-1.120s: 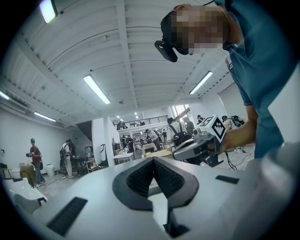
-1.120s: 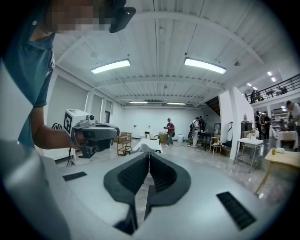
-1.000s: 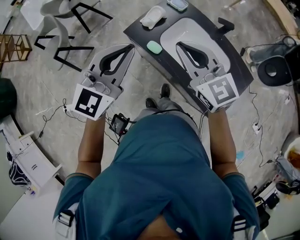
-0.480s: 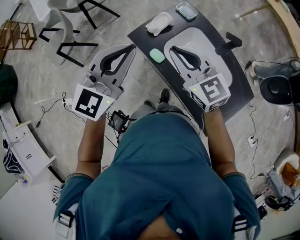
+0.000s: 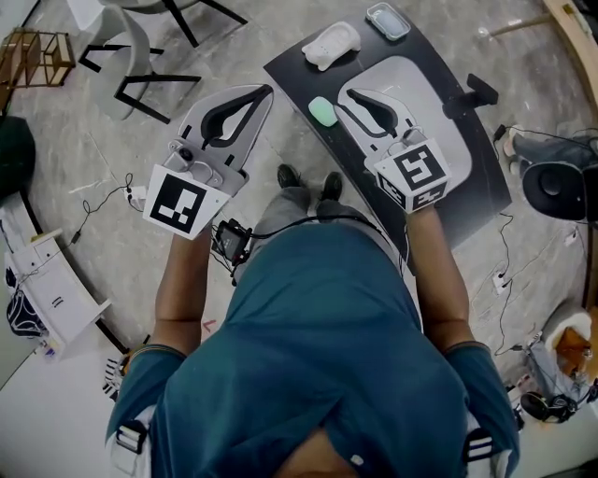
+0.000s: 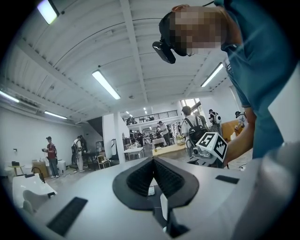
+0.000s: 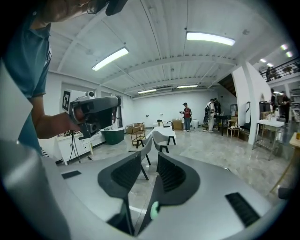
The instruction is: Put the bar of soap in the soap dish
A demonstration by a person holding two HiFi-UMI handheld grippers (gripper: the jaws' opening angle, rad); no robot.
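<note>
Soap bar (image 5: 322, 111), pale green, lies flat on the black table (image 5: 476, 168), near the table's left edge and just beside the tip of the right tool (image 5: 345, 93). It lies apart from the white basin (image 5: 439, 103) set into the table, and nothing holds it. Further along the same table stand a white lumpy piece (image 5: 330, 44) and a small clear box (image 5: 388, 21); I cannot tell which of them is the soap dish.

The right tool hangs over the near end of the basin, its marker cube toward the person. In the right gripper view its jaws are opening, with a narrow gap and only the floor and chairs seen between the pads (image 7: 169, 174).

The left tool (image 5: 266, 91) is held over the floor, beside the table and well apart from the soap. In the left gripper view its jaws are pressed together at the tip, with nothing between them.
</note>
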